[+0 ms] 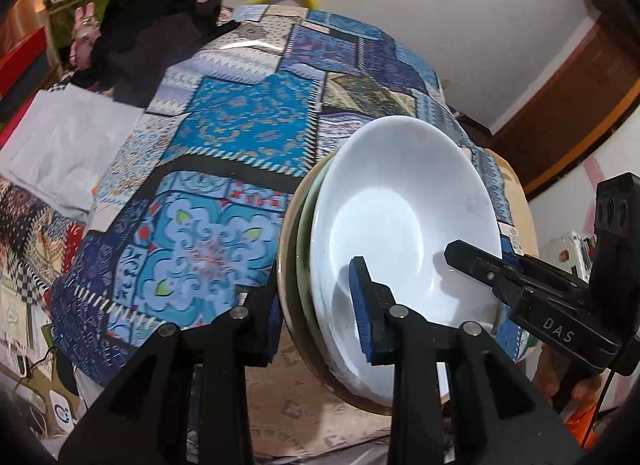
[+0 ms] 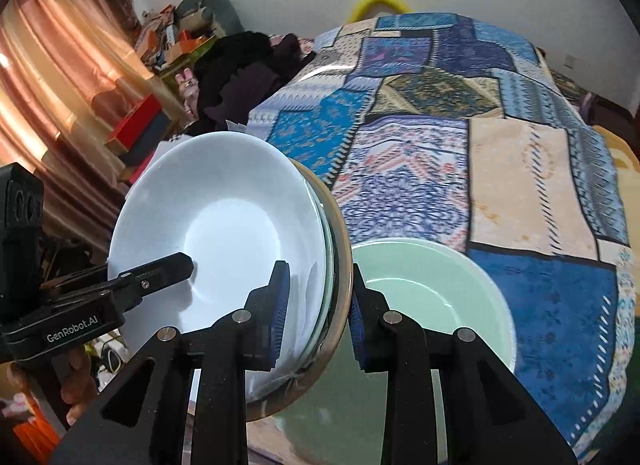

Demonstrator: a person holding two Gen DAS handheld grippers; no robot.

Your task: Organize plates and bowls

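Observation:
A stack of plates, a white one on top with a green and a tan one beneath, is held nearly on edge between both grippers. My left gripper is shut on the stack's rim. My right gripper is shut on the opposite rim of the same stack. Each gripper shows in the other's view, the right one and the left one. A pale green bowl sits low on the bed to the right of my right gripper.
A blue patchwork quilt covers the bed. Dark clothes are piled at its far end. Cluttered shelves and boxes stand by an orange curtain. A wooden door is at the right.

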